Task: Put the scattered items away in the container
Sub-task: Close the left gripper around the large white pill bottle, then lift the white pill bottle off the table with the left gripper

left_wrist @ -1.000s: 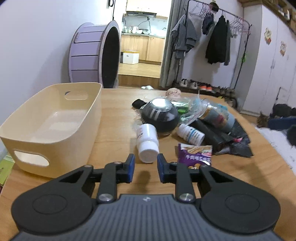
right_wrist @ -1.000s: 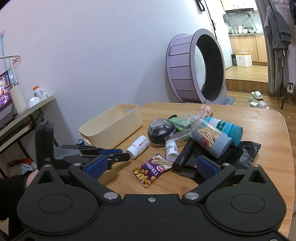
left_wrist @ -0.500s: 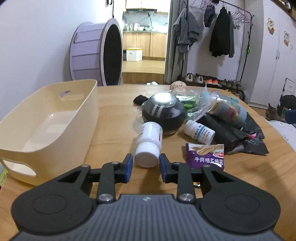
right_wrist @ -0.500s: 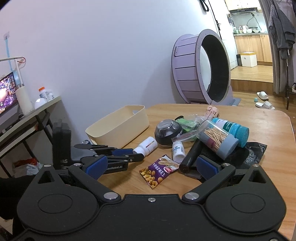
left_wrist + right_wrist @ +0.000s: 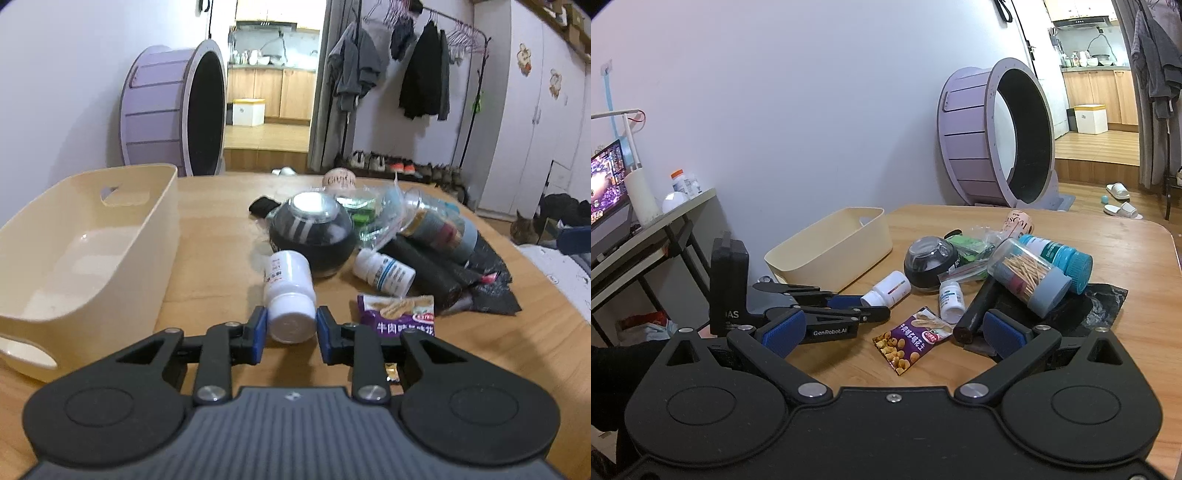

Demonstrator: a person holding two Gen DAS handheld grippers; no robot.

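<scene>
Left wrist view: left tool [image 5: 289, 329] low over the tabletop [image 5: 218, 236], blue pads [image 5: 258, 334] spread to either side of the cap end of a white pill bottle [image 5: 290, 295]; pads just beside the cap, contact not discernible. Bottle lying on its side, cap toward the camera. Immediately behind the bottle: black round ball with clear dome [image 5: 312, 232]. To its right: smaller white bottle with blue label [image 5: 384, 272], lying flat; purple snack packet [image 5: 400, 317] flat on the wood, just beside the right finger. Farther right: black cylinder [image 5: 424, 266], clear jar of toothpicks [image 5: 437, 225] resting on it, crumpled black bag [image 5: 491, 284] underneath. Green item in clear plastic wrap [image 5: 369, 218] behind the ball. To the left: cream plastic bin [image 5: 162, 236] with cut-out handles, nothing inside, standing near the bottle but apart from it.

Right wrist view: right tool [image 5: 892, 328] held above the near tabletop edge, pads spread wide, nothing between them. Snack packet [image 5: 912, 341] directly ahead. Left tool [image 5: 862, 308] entering from the left, tips at the white pill bottle [image 5: 888, 290]. Toothpick jar [image 5: 1030, 280] leaning on a teal-capped bottle [image 5: 1060, 258]. Cream bin [image 5: 831, 251] at the left rear of the pile. Background: purple wheel [image 5: 997, 136] against the wall.
</scene>
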